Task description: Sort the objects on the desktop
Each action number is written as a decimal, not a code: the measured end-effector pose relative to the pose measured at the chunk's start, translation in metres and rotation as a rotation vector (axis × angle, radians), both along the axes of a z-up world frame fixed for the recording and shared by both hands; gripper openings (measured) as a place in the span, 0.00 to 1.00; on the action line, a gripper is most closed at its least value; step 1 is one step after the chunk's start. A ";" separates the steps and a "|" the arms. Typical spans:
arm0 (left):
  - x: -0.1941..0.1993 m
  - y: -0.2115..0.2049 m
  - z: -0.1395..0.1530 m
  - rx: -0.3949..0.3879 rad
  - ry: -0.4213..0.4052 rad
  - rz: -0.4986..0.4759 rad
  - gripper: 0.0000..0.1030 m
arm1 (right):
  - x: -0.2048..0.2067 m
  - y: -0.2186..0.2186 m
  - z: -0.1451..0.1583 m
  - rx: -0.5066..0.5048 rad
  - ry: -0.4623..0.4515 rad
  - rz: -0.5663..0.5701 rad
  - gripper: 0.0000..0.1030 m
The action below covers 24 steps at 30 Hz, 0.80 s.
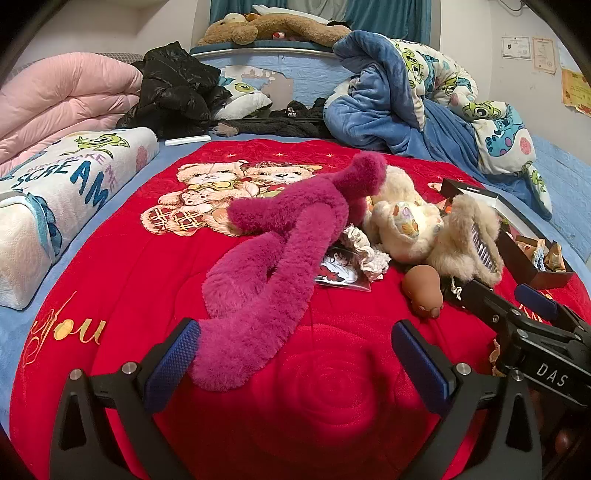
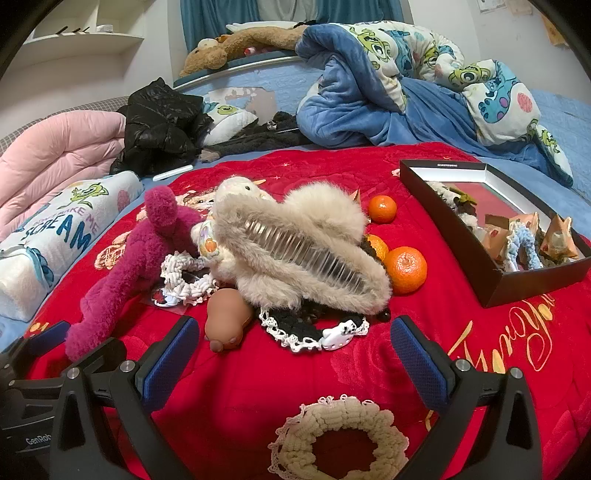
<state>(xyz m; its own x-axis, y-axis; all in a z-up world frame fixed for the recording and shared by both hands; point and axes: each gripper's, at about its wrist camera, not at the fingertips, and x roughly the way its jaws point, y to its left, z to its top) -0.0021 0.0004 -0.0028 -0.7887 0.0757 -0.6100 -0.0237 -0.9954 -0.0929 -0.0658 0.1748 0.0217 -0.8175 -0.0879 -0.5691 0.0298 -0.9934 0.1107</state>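
A heap of small things lies on the red blanket (image 1: 155, 295). A long magenta plush (image 1: 280, 243) stretches toward my left gripper (image 1: 295, 358), which is open with the plush's end by its left finger. Beside it lie a cream plush (image 1: 399, 221), a furry beige hair claw (image 2: 295, 243), a brown squishy toy (image 2: 229, 317) and a black lace scrunchie (image 2: 295, 328). My right gripper (image 2: 295, 354) is open just short of the heap, above a beige scrunchie (image 2: 343, 443). Three tangerines (image 2: 406, 269) sit right of the claw. A black box (image 2: 517, 284) holds scrunchies and wrapped snacks.
A printed pillow (image 1: 55, 206) lies at the left edge. A pink quilt (image 1: 66, 103), a black jacket (image 1: 173, 92) and a blue monster-print blanket (image 1: 424, 96) crowd the far side. A brown plush (image 1: 266, 27) rests on the headboard ledge.
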 end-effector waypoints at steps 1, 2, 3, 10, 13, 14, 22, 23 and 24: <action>0.000 0.000 0.000 0.002 0.000 -0.001 1.00 | 0.001 0.000 0.000 0.000 0.002 0.001 1.00; 0.000 0.000 0.000 0.002 0.001 -0.002 1.00 | 0.001 0.000 0.001 0.000 0.003 0.001 1.00; 0.000 0.000 0.000 0.002 0.001 -0.002 1.00 | 0.000 0.000 0.001 -0.001 0.002 0.001 1.00; 0.000 0.000 0.002 0.010 0.000 -0.012 1.00 | 0.002 -0.002 0.003 0.000 0.009 -0.001 1.00; -0.001 0.000 0.004 0.012 0.001 -0.016 1.00 | 0.002 -0.001 0.004 -0.012 0.010 0.002 1.00; -0.001 0.000 0.005 0.013 0.000 -0.017 1.00 | 0.002 0.000 0.004 -0.017 0.010 0.002 1.00; -0.010 -0.007 0.011 0.043 -0.024 0.023 1.00 | 0.002 0.006 0.007 -0.066 0.023 0.000 1.00; -0.011 -0.008 0.011 0.048 -0.028 0.030 1.00 | 0.001 0.006 0.007 -0.068 0.024 0.005 1.00; -0.013 -0.009 0.012 0.049 -0.033 0.034 1.00 | 0.000 0.006 0.007 -0.071 0.024 0.008 1.00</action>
<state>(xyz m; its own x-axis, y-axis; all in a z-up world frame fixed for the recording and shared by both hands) -0.0150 -0.0090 0.0092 -0.7709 0.0795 -0.6320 0.0142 -0.9898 -0.1418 -0.0657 0.1806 0.0287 -0.8301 -0.1339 -0.5414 0.0413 -0.9828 0.1798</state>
